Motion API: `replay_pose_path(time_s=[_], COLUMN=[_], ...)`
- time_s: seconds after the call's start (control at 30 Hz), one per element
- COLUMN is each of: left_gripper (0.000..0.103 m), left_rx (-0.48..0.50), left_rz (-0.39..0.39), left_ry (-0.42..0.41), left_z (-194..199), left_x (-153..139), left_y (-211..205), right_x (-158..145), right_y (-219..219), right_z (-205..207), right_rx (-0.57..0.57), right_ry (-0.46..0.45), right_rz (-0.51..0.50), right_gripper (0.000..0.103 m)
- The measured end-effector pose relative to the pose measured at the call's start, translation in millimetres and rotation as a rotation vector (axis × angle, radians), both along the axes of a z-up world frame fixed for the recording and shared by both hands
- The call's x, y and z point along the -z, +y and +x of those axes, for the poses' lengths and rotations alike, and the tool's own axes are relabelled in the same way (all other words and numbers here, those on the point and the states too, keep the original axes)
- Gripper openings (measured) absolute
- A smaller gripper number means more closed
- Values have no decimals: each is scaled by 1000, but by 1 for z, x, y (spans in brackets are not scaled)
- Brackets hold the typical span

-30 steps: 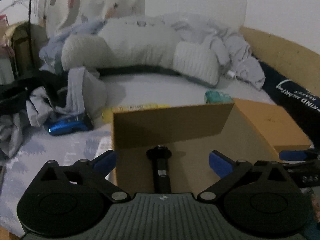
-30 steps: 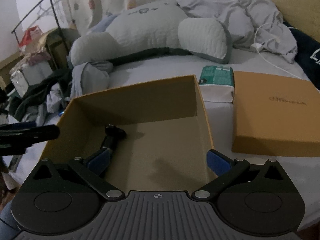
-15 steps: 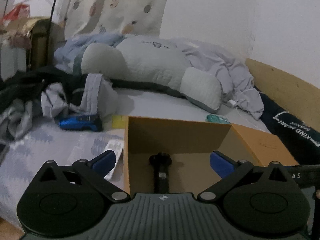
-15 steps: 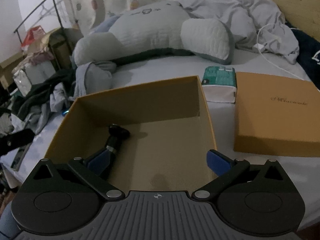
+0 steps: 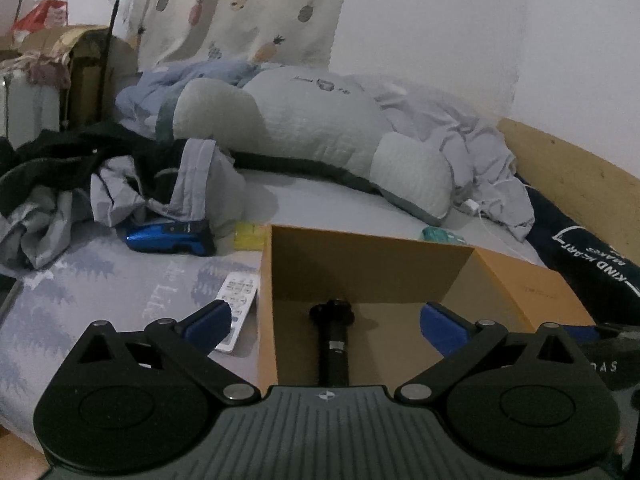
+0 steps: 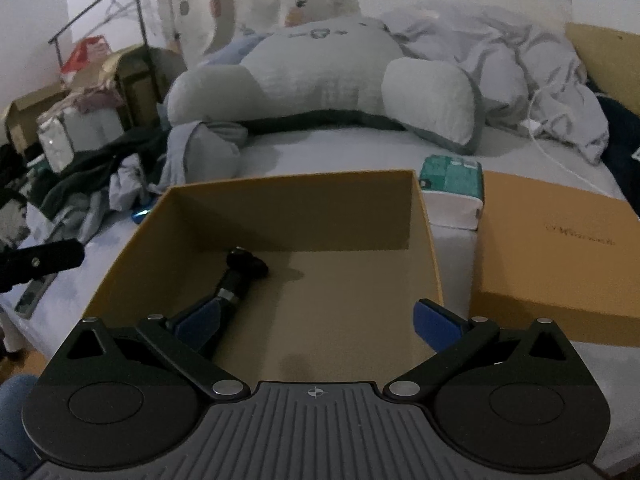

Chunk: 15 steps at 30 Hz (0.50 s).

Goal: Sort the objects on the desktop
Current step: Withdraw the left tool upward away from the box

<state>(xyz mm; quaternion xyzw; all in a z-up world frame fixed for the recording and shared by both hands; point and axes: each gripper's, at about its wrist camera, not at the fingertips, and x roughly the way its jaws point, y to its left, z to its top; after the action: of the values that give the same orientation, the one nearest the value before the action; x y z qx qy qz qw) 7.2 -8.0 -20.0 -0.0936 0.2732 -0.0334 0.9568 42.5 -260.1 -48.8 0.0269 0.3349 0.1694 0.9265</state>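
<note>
Your left gripper point(image 5: 326, 322) has its blue-tipped fingers point(image 5: 208, 320) wide apart, nothing between them; it hangs over the near left edge of the open orange box point(image 5: 280, 280). The left fingertip sits outside the box, above the white remote point(image 5: 236, 300) on the bed point(image 5: 120, 288); the right fingertip is over the box interior.

Your right gripper point(image 6: 316, 320) also has its fingers point(image 6: 434, 326) spread wide & empty, above the near end of the same box point(image 6: 428, 248). Its left fingertip overlaps the lower end of the black cylindrical tool point(image 6: 238, 276) in the picture; can't tell whether they touch.

That black tool point(image 5: 334, 340) lies on the box floor, left side, knobbed head toward the far wall, shaft toward you. Rest of the box interior is bare cardboard.

Outside the box:
- blue electric shaver point(image 5: 168, 236) on the bed, left of the box, by the crumpled grey clothes point(image 5: 192, 184)
- yellow item point(image 5: 248, 236) just beyond the box's far left corner, too blurry to name
- green-&-white tissue pack point(image 6: 452, 192) at the far right corner, touching or nearly touching the box
- orange box lid point(image 6: 560, 252) flat on the bed, right of the box, beside the tissue pack

Big grey plush cushion point(image 6: 320, 80) lies across the back of the bed.
</note>
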Motion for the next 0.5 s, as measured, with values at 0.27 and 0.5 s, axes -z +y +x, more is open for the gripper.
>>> replay_pose_path(time_s=[0.27, 0.5], left_gripper=[103, 103], left_rx=[13, 4], left_rz=[41, 73], left_ry=[36, 63], left_z=[4, 7], left_x=[7, 10], left_y=[-1, 1], right_x=[4, 8], right_y=[12, 14], right_z=[0, 4], right_rx=[-33, -30], right_ry=[-10, 2], right_rz=[-50, -49], right_gripper=[103, 103])
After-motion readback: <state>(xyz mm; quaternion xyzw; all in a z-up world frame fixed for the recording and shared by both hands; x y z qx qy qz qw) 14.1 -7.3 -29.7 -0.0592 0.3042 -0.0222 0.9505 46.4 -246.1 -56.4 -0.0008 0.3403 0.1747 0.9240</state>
